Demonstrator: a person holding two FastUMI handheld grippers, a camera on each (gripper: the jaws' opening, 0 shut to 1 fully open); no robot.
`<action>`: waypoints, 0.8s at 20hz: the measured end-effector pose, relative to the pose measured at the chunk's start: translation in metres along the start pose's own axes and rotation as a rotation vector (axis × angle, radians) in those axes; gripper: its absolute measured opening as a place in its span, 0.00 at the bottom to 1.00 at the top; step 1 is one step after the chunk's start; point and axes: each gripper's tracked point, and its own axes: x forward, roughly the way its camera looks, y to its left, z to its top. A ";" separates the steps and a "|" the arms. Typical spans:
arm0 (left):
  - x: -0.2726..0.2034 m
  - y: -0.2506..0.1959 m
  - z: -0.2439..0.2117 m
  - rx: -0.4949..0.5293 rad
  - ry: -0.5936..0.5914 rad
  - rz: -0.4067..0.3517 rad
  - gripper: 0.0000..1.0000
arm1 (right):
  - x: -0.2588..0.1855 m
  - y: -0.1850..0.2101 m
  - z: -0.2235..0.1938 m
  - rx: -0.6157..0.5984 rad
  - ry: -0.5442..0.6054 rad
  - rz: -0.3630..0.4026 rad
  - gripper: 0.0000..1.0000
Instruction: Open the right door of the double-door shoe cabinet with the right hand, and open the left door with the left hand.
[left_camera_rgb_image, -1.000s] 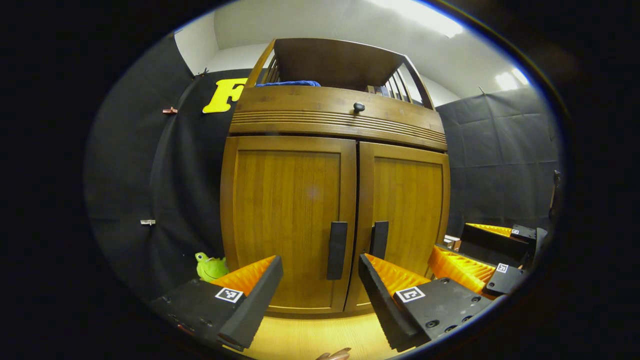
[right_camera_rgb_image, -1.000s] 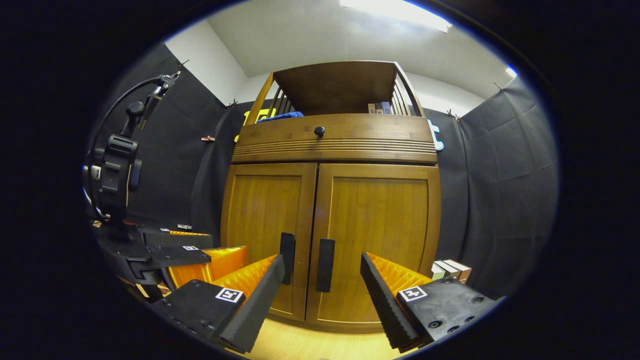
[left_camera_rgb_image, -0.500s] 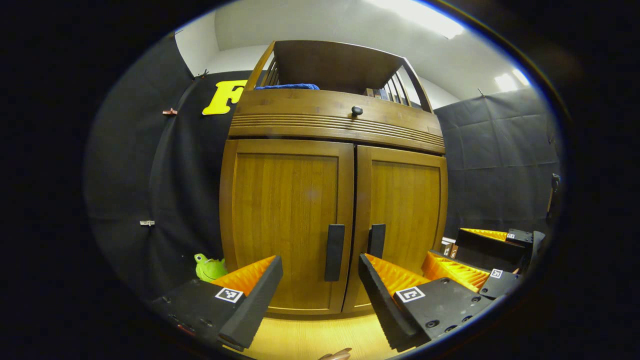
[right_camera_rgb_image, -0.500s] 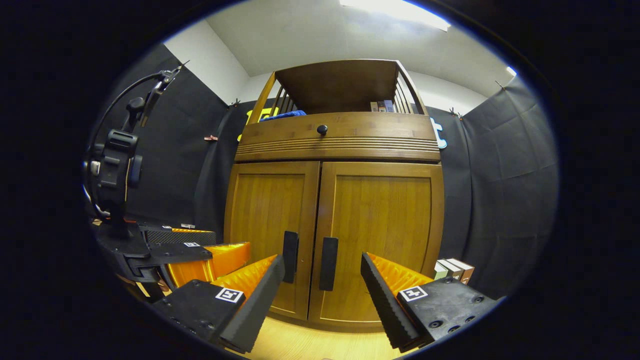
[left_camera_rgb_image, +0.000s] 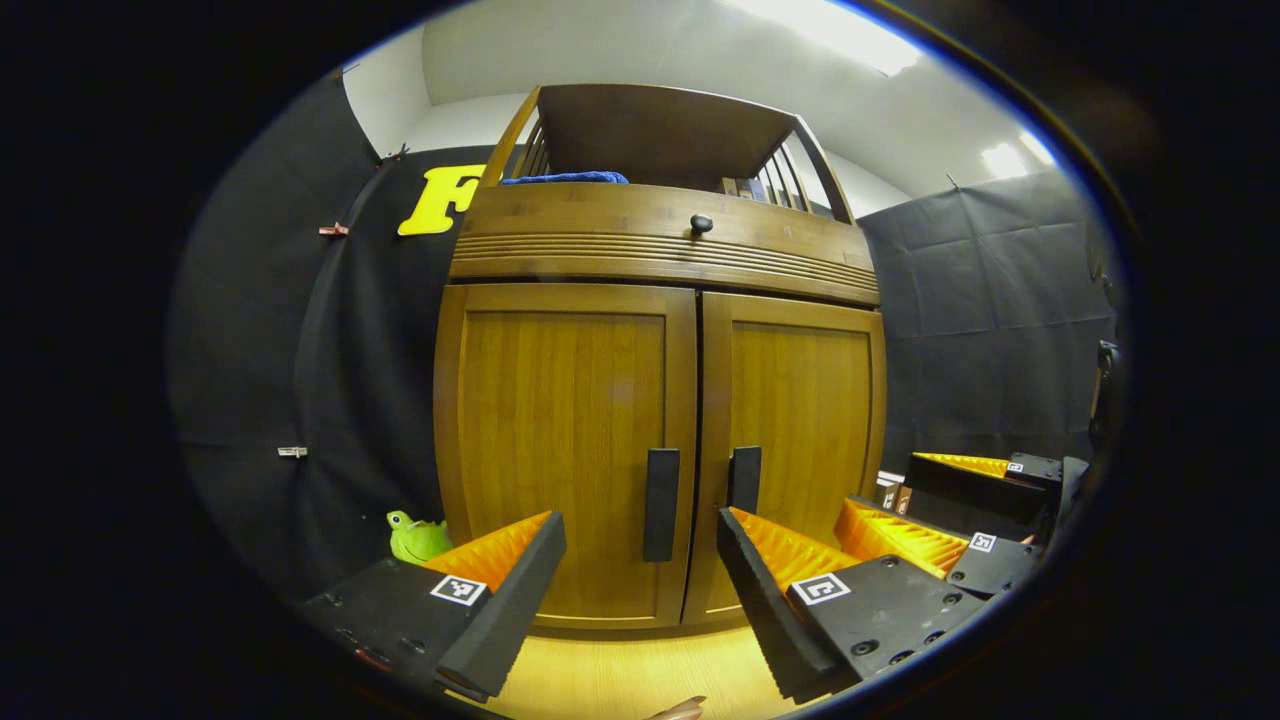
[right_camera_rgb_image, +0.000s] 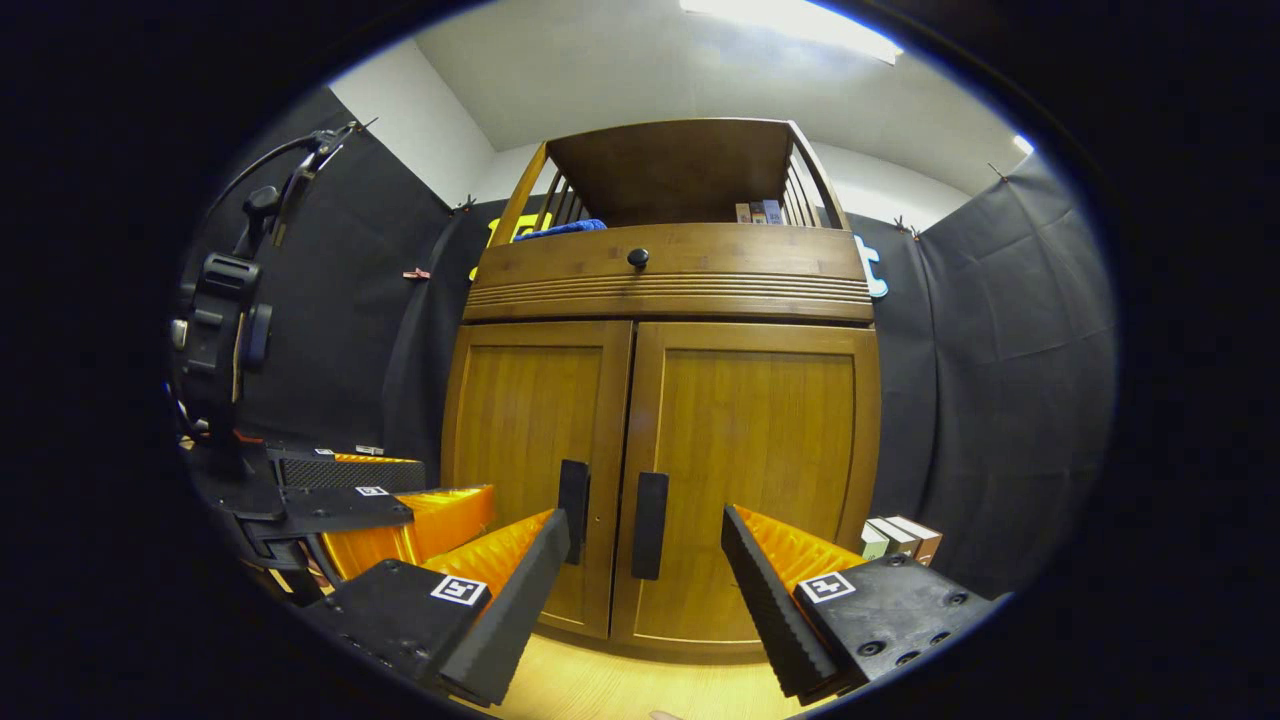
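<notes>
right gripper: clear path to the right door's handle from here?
Probably yes. The right gripper is open, and the right door handle stands between its fingers farther ahead, with nothing between them. Both doors are shut. The left gripper sits off to the side, out of the way.

No legible text anywhere.
</notes>
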 end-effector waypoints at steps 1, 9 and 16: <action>-0.001 -0.001 0.000 0.002 0.001 -0.004 0.94 | 0.000 0.002 -0.001 0.009 0.003 0.006 0.97; -0.001 0.001 -0.001 0.017 -0.001 0.002 0.95 | 0.002 0.006 -0.009 0.011 0.033 0.020 0.96; -0.006 0.002 0.007 -0.005 -0.032 -0.002 0.94 | 0.004 0.004 -0.011 0.012 0.037 0.015 0.99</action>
